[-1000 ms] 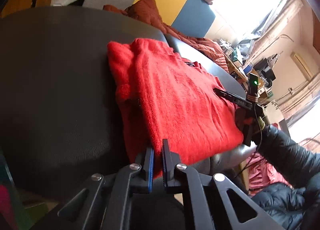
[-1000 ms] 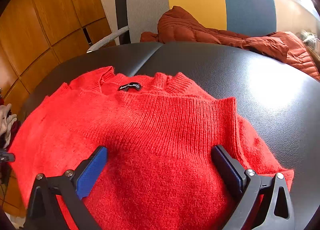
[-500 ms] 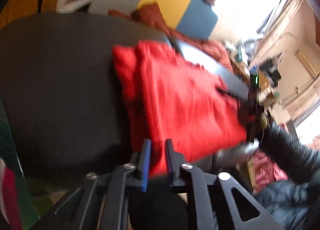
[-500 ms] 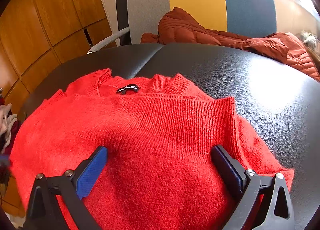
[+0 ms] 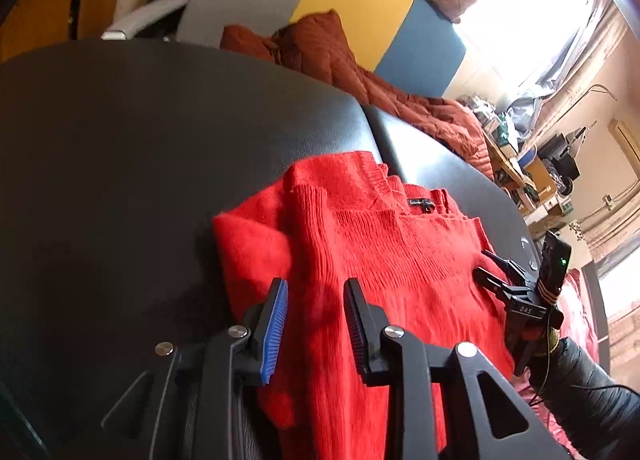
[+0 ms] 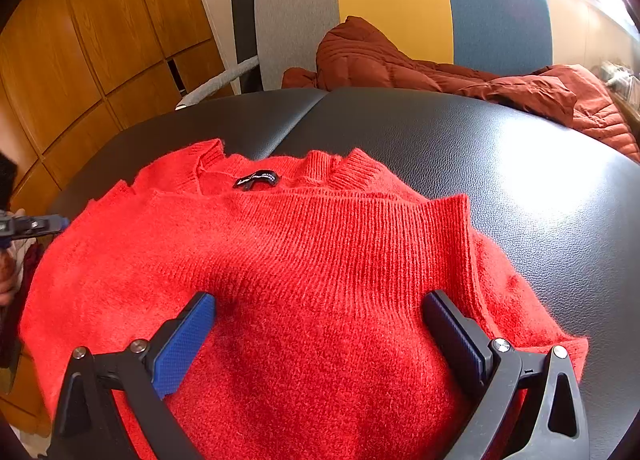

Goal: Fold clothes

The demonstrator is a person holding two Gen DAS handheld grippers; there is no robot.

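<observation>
Left hand-held gripper (image 5: 314, 314) opening, released sweater (image 5: 384, 260).

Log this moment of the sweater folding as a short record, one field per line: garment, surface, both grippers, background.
garment: red sweater, folded, neck label facing up
surface: black padded table
left gripper: above the sweater's near edge, jaws opening, no fabric pinched between the pads
right gripper: jaws wide open over the sweater, gripping nothing
background: rust quilted jacket on a grey, yellow and blue chair; wooden cabinets to the left in the right wrist view
</observation>
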